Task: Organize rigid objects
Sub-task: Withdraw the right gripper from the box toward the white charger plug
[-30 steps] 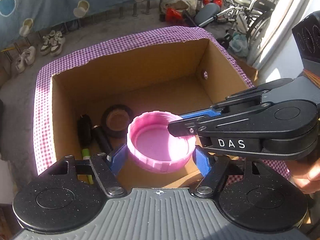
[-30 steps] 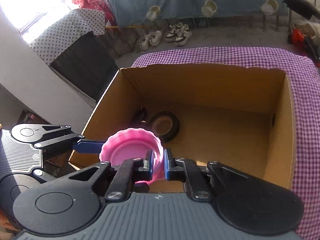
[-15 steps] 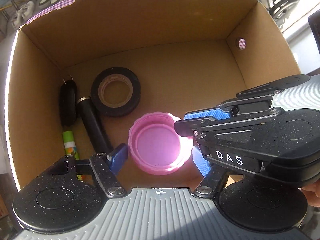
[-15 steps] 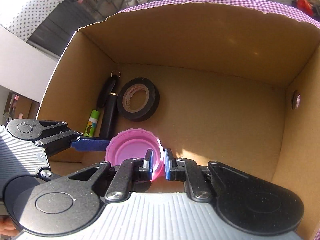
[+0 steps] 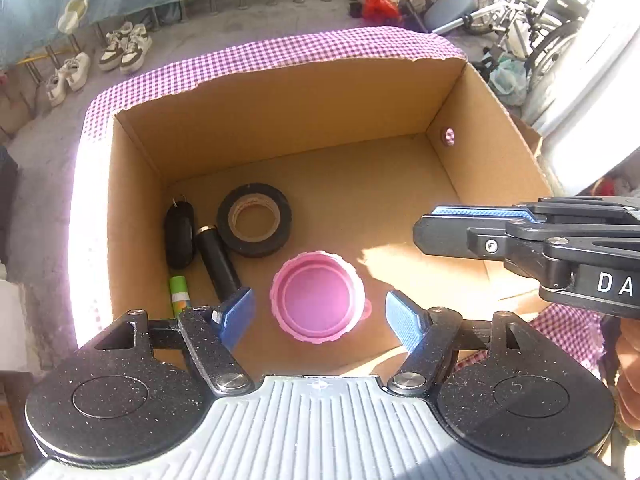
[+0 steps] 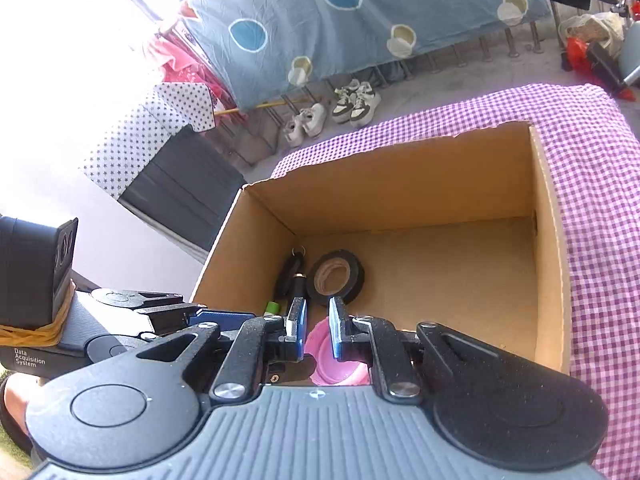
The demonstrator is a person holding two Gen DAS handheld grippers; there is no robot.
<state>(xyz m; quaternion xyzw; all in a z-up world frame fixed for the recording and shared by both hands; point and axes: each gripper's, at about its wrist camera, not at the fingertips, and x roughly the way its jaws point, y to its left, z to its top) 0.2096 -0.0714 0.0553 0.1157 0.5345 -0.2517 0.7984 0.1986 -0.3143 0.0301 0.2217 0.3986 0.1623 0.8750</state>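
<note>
- The purple checked cloth [image 5: 320, 50] covers the table and lies under everything else; it shows beyond the far wall and down the right side of the box.
- The cardboard box [image 5: 280, 120] stands open-topped on the cloth, with a small round hole in its right wall.
- The left gripper [image 5: 318, 314] hangs over the near edge of the box, its blue pads spread wide, one on each side of the cap and touching neither side of it.
- The right gripper [image 6: 317, 334] sits above the near right part of the box, its two pads set with a narrow gap between them and nothing pinched in that gap.
- The pink cap [image 5: 318, 296] lies free on the box floor near the front wall, hollow side up, with a small tab at its right rim.
- The black tape roll [image 5: 254, 220] lies flat just behind and left of the cap, close to it but apart.
- The black cylinder [image 5: 218, 262] lies slanted against the left edge of the tape roll.
- The black key fob [image 5: 180, 236] with a metal ring lies just left of the cylinder.
- The green tube [image 5: 179, 294] lies near the front left corner, partly hidden by the left gripper's arm.
</note>
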